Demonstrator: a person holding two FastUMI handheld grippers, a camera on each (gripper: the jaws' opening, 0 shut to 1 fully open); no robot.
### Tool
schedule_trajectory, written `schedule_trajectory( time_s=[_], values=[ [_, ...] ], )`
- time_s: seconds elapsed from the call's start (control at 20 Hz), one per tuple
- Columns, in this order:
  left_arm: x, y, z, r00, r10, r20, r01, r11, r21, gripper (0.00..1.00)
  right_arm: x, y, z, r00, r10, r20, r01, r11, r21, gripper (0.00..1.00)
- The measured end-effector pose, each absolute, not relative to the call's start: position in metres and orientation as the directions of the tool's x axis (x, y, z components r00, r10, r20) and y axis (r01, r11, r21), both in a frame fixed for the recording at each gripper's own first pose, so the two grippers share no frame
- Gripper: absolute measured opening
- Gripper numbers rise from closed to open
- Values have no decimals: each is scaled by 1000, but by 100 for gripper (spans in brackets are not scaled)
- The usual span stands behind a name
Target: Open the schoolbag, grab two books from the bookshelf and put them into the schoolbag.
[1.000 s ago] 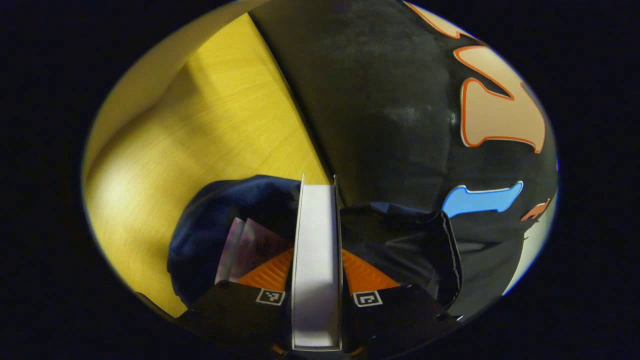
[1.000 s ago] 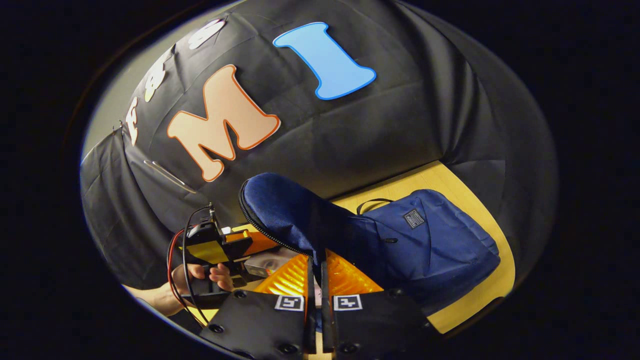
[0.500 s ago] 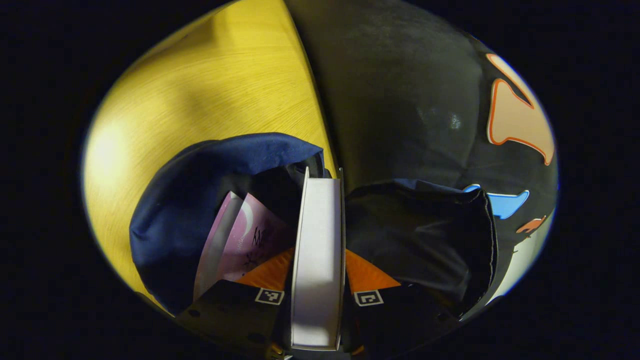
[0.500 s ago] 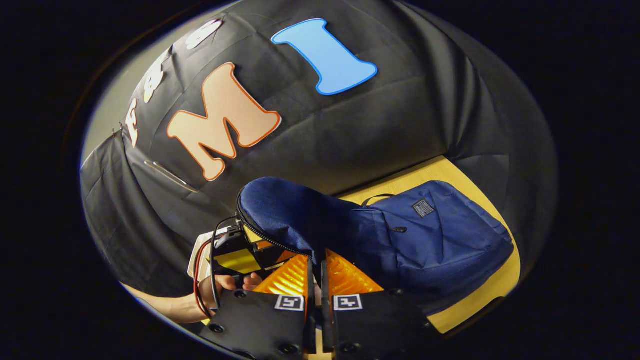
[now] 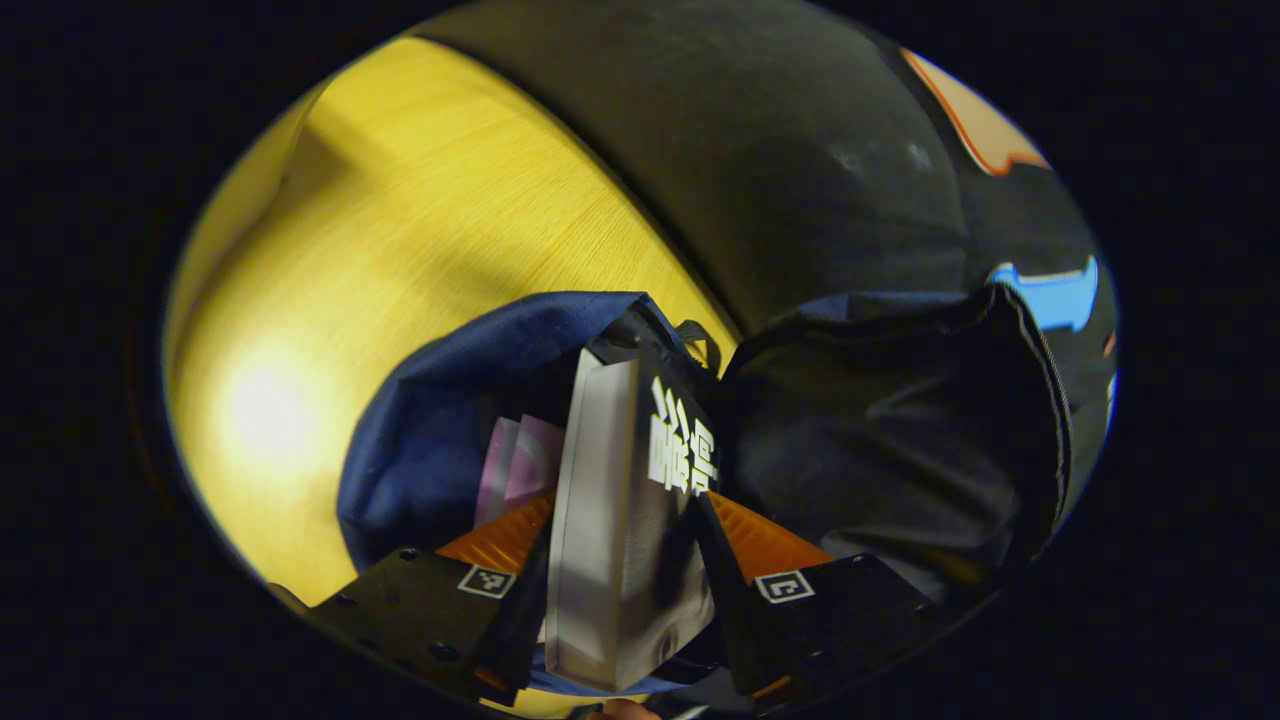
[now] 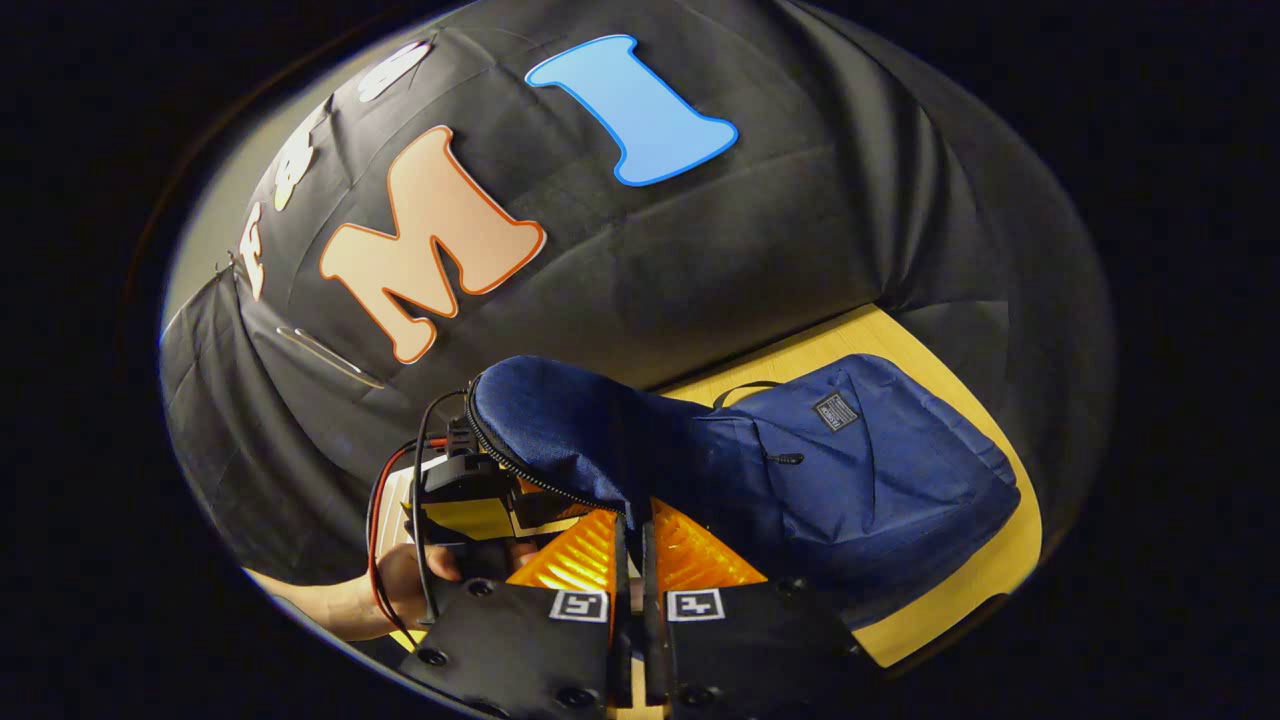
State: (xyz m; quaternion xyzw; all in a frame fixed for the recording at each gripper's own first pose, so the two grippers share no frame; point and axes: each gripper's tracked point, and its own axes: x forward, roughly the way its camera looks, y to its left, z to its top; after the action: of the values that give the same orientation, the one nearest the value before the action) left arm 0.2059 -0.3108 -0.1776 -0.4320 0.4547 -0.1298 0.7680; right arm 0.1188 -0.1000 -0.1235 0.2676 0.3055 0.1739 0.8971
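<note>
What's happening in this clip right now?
A person is packing a blue schoolbag lying on a wooden table. The right gripper is shut on the bag's flap, holding the opening up. The left gripper holds a dark-covered book between its fingers, its far end inside the opening. A pink book is already inside the bag.

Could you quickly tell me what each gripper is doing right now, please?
Left gripper: shut on a book over the open schoolbag.
Right gripper: shut on the schoolbag's flap.

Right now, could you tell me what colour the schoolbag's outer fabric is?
Navy blue schoolbag, clearest in the right gripper view.
</note>
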Motion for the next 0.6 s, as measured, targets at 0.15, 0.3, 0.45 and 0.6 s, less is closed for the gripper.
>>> schedule_trajectory(
  time_s=[0.15,0.3,0.45,0.6],
  values=[
    [197,-293,-185,535,-505,-677,-81,767,-636,82,116,-100,-126,750,474,-461,-154,803,575,8],
    [205,-268,-168,592,-425,-685,23,858,-512,87,115,-99,-126,748,473,-465,-151,804,575,8],
    [218,-220,-121,738,-302,-604,134,942,-308,93,115,-99,-127,749,471,-466,-159,811,563,8],
    [218,-188,-42,876,-249,-412,199,967,-161,96,114,-100,-127,747,470,-470,-166,816,554,8]
  ],
)
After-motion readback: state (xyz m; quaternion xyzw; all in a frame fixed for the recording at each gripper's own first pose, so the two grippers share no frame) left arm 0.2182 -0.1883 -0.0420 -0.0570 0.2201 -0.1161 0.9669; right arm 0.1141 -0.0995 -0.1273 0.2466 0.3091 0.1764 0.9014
